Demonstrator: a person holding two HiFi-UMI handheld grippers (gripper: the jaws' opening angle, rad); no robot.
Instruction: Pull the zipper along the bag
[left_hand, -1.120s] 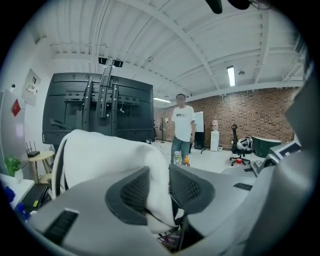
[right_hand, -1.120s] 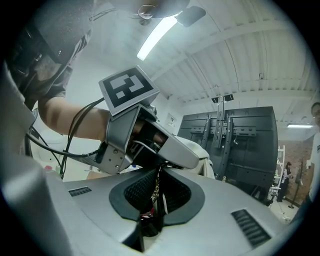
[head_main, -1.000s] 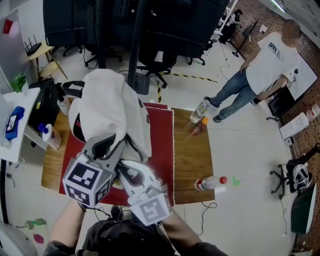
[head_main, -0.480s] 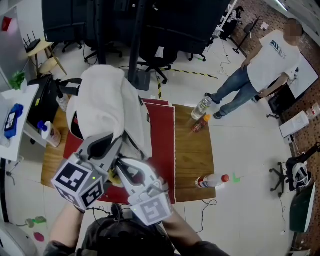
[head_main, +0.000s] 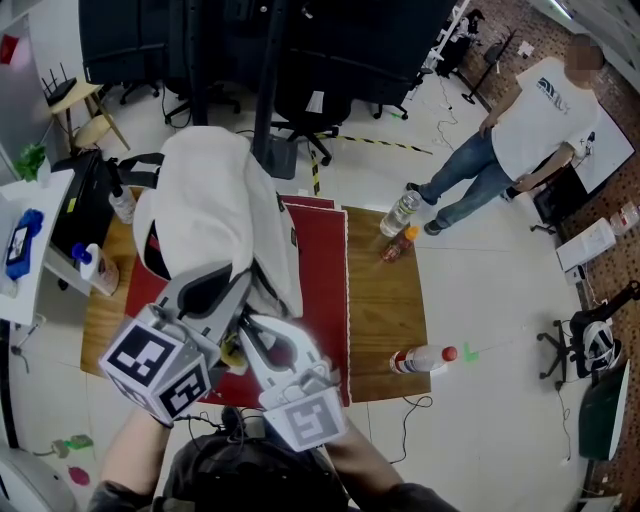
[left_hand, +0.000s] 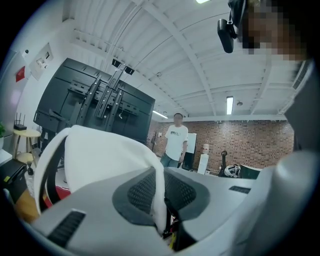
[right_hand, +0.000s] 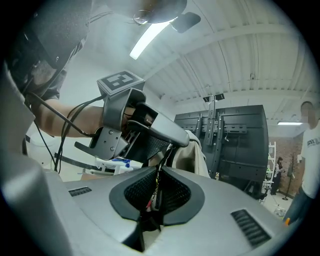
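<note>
Set-up for the pull: pinching the white fabric of the bag (head_main: 215, 200), upright on the tabletop (head_main: 385, 310), with the left gripper (left_hand: 161, 197), jaws just closed in; nipping what looks like the zipper tab (right_hand: 159, 176) with the right gripper (right_hand: 156, 196). Next, probably: keeping the fabric taut, drawing the tab steadily along the track.

wooden worktop (head_main: 385, 310), red mat (head_main: 322, 270) across its middle. white bag (head_main: 215, 210) stands on the mat. far right edge: clear bottle (head_main: 399, 214) just beside orange bottle (head_main: 395, 246). near right corner: red-capped bottle (head_main: 420, 359) lying flat. left edge: blue-topped bottle (head_main: 95, 268).
</note>
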